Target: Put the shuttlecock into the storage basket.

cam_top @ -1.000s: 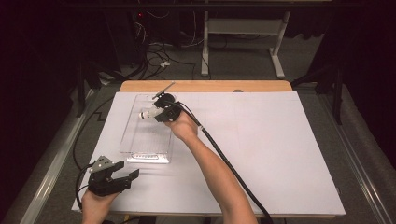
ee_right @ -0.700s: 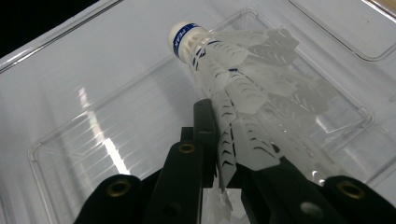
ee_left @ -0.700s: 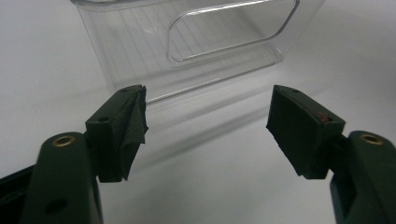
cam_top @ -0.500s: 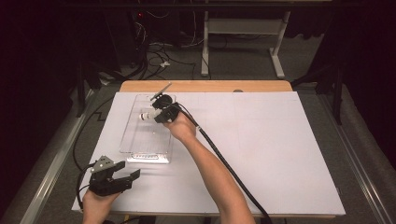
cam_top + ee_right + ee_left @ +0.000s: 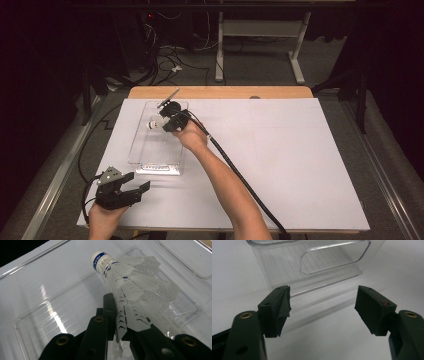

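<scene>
Item: shuttlecock, over clear bin on surface | handling: probably very light, feather skirt fragile; grip skirt gently | right tool clamped on skirt | left tool apart, idle.

White sheet covers wooden table. Grey carpet floor beyond, cables strewn across it. White desk frame at rear. Surroundings dark; table well lit.

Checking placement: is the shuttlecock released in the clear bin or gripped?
Gripped. The right claw is shut on the shuttlecock skirt, holding it over the clear bin.
</scene>
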`<state>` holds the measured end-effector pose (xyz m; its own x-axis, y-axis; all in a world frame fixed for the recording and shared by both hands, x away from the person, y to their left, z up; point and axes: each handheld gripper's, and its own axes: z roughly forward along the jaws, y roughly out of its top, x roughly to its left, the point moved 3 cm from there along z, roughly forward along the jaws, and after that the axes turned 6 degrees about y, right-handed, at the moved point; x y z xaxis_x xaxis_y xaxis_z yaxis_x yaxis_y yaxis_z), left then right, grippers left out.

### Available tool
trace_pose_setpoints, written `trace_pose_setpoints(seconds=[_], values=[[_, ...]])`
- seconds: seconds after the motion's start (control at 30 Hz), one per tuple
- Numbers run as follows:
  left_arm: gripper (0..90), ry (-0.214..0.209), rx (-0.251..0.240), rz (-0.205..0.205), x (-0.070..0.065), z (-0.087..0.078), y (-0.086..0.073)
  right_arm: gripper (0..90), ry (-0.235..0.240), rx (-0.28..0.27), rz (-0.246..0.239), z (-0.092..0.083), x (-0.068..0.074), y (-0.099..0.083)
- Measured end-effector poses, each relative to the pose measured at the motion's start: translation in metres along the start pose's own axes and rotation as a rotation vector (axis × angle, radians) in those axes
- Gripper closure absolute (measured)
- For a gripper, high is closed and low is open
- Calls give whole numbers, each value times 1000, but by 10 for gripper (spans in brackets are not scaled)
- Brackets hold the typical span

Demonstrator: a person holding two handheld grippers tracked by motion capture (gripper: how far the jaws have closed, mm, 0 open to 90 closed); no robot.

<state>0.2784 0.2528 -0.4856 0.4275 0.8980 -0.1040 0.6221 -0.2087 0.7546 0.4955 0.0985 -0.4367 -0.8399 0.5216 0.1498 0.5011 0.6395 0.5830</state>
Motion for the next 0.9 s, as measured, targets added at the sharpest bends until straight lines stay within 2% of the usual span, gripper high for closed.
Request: trace_pose_setpoints(seconds=[0.37, 0.63, 0.77, 0.9], values=[[292, -3, 1, 0, -1, 0, 0, 843, -6, 41, -5, 9, 4, 2], [293, -4, 1, -1, -1, 0, 0, 809, -9, 70, -27, 15, 5, 5], [292, -6, 1, -1, -1, 0, 0, 771, -25, 86, -20, 18, 6, 5], [292, -7, 3, 2, -1, 1, 1, 730, -49, 93, -34, 21, 5, 5]])
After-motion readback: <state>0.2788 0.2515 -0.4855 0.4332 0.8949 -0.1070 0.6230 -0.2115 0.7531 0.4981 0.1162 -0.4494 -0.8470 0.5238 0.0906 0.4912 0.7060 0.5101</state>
